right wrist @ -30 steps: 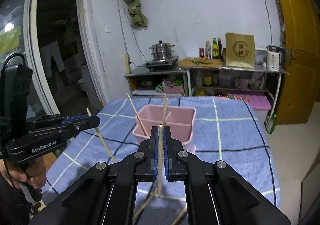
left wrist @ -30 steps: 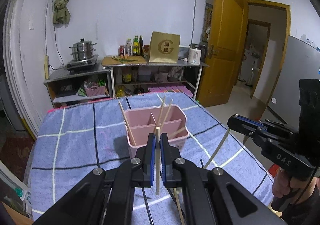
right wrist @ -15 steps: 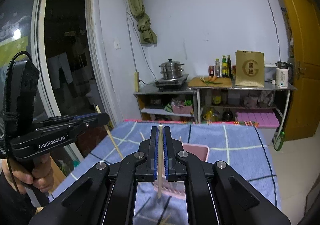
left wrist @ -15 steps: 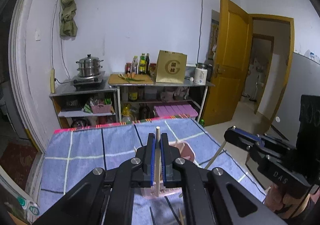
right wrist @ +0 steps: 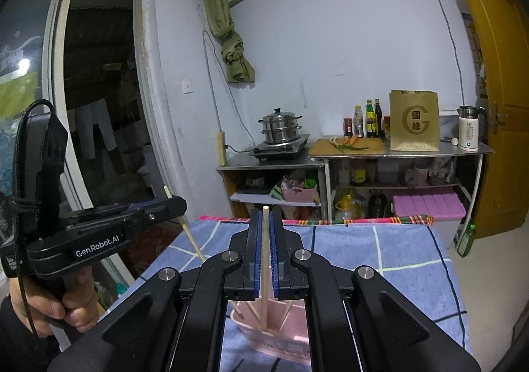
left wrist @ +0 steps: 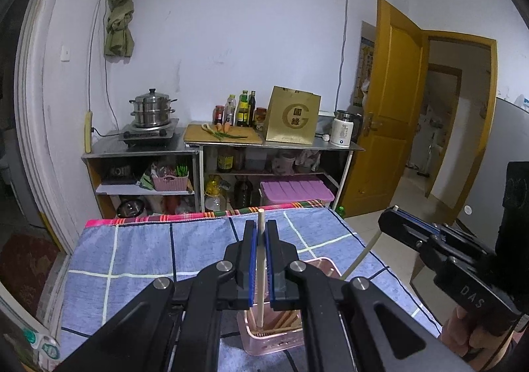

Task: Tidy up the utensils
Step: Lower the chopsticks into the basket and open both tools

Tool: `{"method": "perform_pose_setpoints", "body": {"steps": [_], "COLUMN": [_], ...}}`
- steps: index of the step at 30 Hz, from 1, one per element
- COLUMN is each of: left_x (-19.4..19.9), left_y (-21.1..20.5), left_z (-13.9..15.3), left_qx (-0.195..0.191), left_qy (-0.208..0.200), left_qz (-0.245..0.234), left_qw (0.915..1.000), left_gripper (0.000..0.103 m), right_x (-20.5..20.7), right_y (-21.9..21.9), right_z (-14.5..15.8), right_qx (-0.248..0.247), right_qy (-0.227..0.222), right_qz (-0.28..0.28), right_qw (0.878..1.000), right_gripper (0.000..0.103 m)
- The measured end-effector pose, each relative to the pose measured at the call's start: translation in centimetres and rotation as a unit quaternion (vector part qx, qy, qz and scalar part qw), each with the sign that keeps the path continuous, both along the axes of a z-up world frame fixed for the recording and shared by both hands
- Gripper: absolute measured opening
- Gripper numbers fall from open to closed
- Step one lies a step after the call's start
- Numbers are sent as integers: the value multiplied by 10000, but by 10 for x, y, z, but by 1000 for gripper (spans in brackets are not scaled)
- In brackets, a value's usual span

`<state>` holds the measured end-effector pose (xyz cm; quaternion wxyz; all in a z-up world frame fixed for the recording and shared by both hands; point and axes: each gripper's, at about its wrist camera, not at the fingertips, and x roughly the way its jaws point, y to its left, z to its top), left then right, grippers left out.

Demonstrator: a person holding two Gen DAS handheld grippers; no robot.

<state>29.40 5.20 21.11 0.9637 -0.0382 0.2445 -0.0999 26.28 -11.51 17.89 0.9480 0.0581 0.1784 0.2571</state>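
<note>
A: Why does the pink organizer (left wrist: 281,335) sit low in the frame on the blue-cloth counter (left wrist: 148,259)?

B: It is the drop target. Each hand-held gripper, left (left wrist: 260,259) and right (right wrist: 263,256), is clenched on one upright chopstick (left wrist: 261,273) poised over it.

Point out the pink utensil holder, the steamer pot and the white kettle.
pink utensil holder (left wrist: 281,344), left wrist view, front wall.
steamer pot (left wrist: 152,109), left wrist view, side of its stacked body.
white kettle (right wrist: 468,132), right wrist view, front of body.
</note>
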Motion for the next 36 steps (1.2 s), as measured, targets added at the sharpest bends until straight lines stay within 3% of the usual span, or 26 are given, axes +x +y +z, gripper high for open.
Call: {"method": "perform_pose_setpoints", "body": {"steps": [26,36], "left_x": [10,6], "left_y": [1,2], "left_z": [-87,-92], "left_qx": [-105,-117], "left_qy": [657,726], "left_qz": [-26,1], "left_qw": [9978,9973], "left_gripper": [5,5], "right_x": [9,6], "right_y": [4,4], "right_z": [-68,-72], "right_qx": [-226,-271], "right_qy": [660,824], "right_qz": [35,144], "right_qw": [9976,9961], "right_gripper": [4,7]}}
